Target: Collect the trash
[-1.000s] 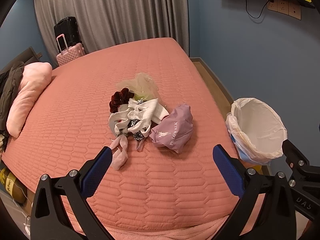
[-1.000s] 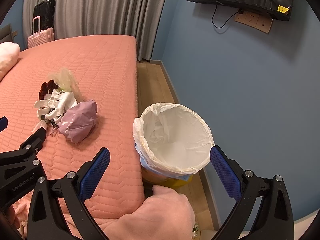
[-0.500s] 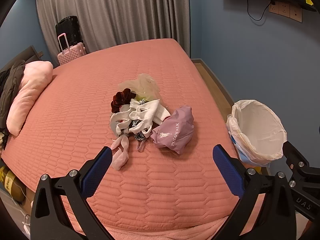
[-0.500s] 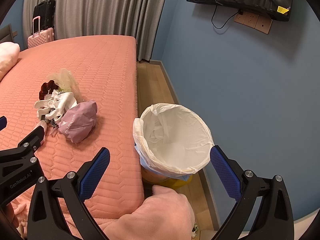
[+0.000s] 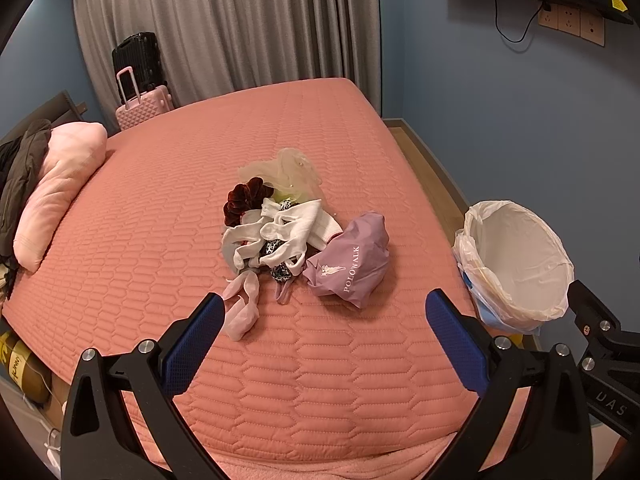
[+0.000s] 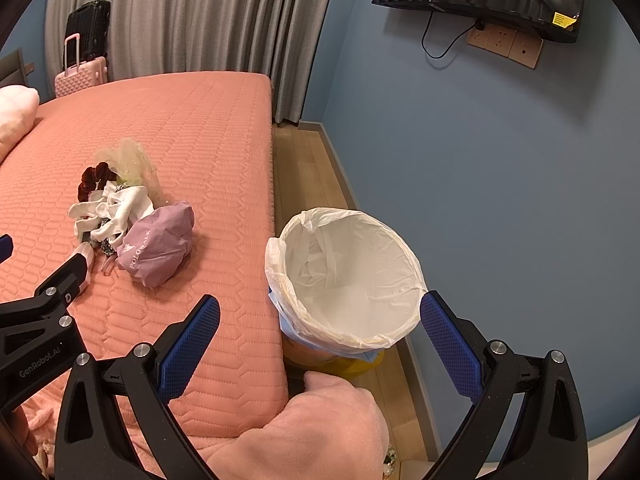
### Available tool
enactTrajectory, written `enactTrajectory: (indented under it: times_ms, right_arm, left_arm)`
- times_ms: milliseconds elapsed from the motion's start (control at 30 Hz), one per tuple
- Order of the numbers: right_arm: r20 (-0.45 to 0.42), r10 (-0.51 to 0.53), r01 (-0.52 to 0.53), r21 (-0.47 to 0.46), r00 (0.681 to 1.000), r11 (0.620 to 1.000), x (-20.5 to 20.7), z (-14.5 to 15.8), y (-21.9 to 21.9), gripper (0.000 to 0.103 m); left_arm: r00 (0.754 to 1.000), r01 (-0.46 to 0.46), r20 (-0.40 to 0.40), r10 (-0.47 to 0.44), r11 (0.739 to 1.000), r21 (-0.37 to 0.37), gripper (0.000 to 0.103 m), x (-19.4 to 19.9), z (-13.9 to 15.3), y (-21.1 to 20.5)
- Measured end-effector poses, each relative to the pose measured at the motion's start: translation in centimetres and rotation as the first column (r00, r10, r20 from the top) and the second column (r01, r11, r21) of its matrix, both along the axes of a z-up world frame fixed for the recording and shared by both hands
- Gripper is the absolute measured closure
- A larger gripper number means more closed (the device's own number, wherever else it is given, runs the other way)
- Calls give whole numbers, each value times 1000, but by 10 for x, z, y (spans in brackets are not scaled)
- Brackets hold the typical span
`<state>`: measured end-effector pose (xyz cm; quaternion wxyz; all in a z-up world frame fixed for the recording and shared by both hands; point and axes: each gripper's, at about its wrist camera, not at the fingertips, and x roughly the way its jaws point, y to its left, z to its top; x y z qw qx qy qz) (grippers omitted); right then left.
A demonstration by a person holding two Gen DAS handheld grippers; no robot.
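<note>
Near the middle of the bed [image 5: 160, 208], toward its right edge, lies a heap of trash: a mauve POLOWALK bag [image 5: 349, 264], white socks [image 5: 280, 232], a dark red scrunchie [image 5: 244, 198] and pale netting [image 5: 288, 168]. Both the left hand-held gripper [image 5: 320, 328] and the right hand-held gripper [image 6: 320, 328] hang wide and hold nothing. The white-lined bin [image 6: 348, 280] stands on the floor just beside the bed's right edge.
</note>
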<state>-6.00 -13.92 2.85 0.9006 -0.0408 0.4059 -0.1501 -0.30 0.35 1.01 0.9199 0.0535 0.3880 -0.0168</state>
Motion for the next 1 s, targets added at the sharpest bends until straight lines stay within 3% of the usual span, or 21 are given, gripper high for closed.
enactTrajectory:
  times_ms: [1000]
  right_arm:
    - [2, -1, 1, -5, 1000, 1000, 2, 4, -2, 6]
  left_arm:
    - [1000, 1, 2, -1, 1000, 0, 7, -1, 0, 1]
